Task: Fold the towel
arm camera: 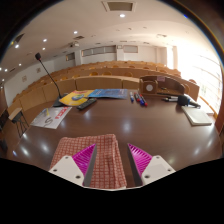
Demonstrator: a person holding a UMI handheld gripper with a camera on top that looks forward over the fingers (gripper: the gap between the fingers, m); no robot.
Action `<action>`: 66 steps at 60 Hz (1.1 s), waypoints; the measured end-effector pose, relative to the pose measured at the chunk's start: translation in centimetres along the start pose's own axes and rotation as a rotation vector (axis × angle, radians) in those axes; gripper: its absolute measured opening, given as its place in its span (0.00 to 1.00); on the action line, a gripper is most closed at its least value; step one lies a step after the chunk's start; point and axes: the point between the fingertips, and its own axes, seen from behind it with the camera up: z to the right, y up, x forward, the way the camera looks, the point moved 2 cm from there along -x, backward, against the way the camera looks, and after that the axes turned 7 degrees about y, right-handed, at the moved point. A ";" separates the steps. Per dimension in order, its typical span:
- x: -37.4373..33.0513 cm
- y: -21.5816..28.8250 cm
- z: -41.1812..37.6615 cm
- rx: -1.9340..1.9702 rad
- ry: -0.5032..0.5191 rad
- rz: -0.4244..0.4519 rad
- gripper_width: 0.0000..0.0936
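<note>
One checked towel (95, 160), red-and-white woven cloth, bunched into a long strip and clenched between both fingers of the gripper (110, 160); long axis running straight ahead along the fingers, far end draped just beyond the tips, one flap spilling over the left finger. Two magenta pads (140, 156), one per finger, triangular, pressed against the cloth on either side. One dark, glossy wooden worktop (110, 118) under and ahead of the gripper, curved at its far edge. Well ahead and slightly left, one flat mat or sheet (82, 97) in blue, yellow and other colours; farther left, one pale printed sheet (50, 117). Ahead to the right, one dark boxy device (165, 88), and nearer on the right one flat white item (197, 116), possibly paper.
</note>
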 end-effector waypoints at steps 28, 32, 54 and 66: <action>-13.8 3.2 -1.1 -0.127 -0.162 0.055 0.91; -16.4 2.6 -3.0 -0.124 -0.166 0.062 0.91; -28.6 -3.1 -12.8 -0.094 -0.212 0.072 0.91; -32.2 -3.8 -14.6 -0.114 -0.238 0.089 0.91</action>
